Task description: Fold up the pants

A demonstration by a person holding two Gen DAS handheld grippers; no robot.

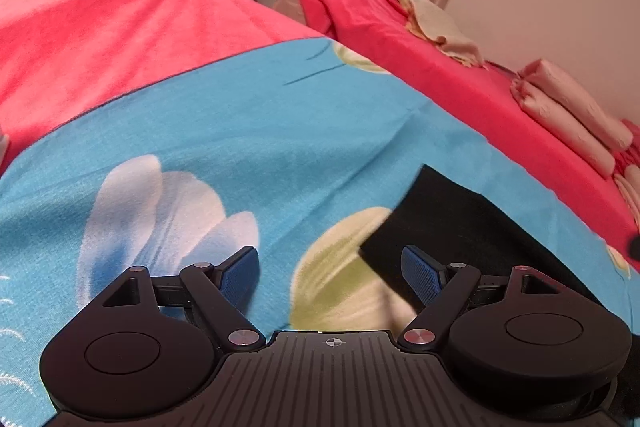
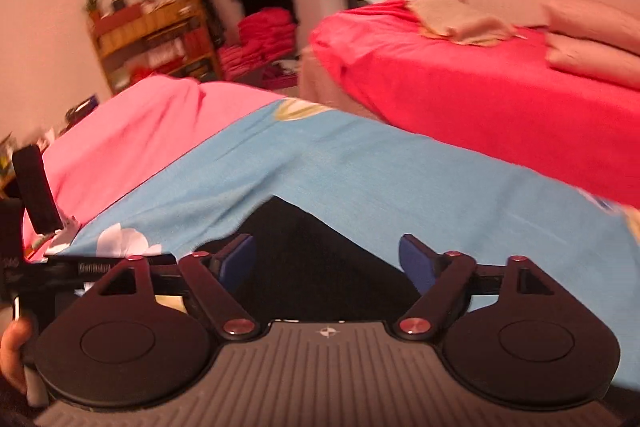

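Observation:
The black pants (image 1: 460,227) lie on a blue flowered sheet (image 1: 248,115), with one corner showing in the lower right of the left wrist view. My left gripper (image 1: 331,269) is open and empty, just left of that corner, its right finger over the cloth edge. In the right wrist view the pants (image 2: 316,251) lie straight ahead between the fingers as a dark peak. My right gripper (image 2: 328,257) is open and empty above them. The other gripper (image 2: 36,267) and a hand show at the left edge.
A pink blanket (image 1: 100,27) covers the bed's far part. A second bed with a red cover (image 2: 480,95) stands to the right, with folded beige cloths (image 1: 568,115) on it. A wooden shelf (image 2: 156,39) and stacked red cloth (image 2: 264,35) stand at the back wall.

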